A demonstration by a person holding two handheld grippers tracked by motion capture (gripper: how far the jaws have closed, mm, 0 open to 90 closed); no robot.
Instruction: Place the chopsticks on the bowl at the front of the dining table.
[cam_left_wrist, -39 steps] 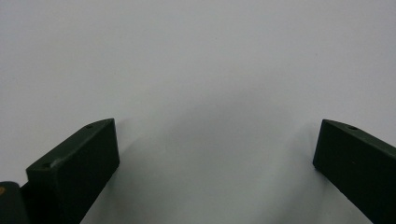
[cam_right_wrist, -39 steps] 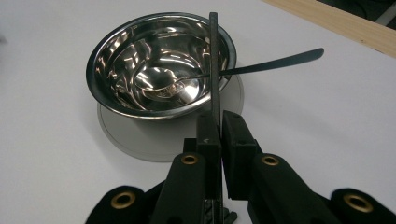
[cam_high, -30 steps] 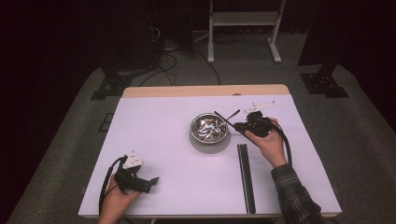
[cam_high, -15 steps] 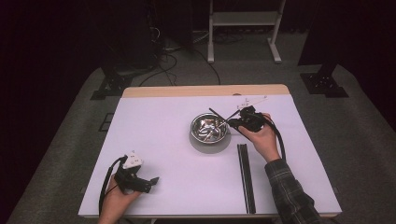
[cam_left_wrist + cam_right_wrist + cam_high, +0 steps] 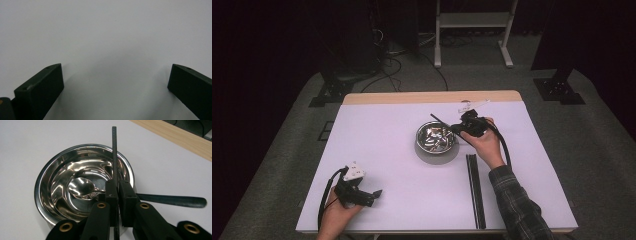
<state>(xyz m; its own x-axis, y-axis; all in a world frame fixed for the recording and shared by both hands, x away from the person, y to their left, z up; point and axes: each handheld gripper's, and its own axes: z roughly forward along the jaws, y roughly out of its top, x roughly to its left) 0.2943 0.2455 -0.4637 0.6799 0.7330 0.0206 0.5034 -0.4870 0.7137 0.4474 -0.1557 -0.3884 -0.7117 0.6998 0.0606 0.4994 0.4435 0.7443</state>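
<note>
A steel bowl [image 5: 436, 141] stands mid-table, and a metal spoon [image 5: 82, 188] with a dark handle lies in it. My right gripper [image 5: 460, 128] hovers at the bowl's right rim, shut on a thin black stick [image 5: 439, 121] that slants up-left across the bowl. In the right gripper view the jaws [image 5: 117, 185] pinch that stick [image 5: 114, 152] upright over the bowl [image 5: 40, 195]. My left gripper [image 5: 364, 194] rests near the front left edge. Its jaws [image 5: 115, 82] stand wide apart over bare white table with nothing between them.
A long black strip [image 5: 475, 190], perhaps a pair of sticks, lies lengthwise on the white tabletop [image 5: 382, 150] right of the bowl, reaching toward the front edge. A wooden band [image 5: 412, 97] runs along the far edge. Cables and stand legs sit on the floor beyond.
My right gripper has carried the black stick leftward, from beside the bowl to its right rim, so the stick now crosses over the bowl. The left gripper has stayed still.
</note>
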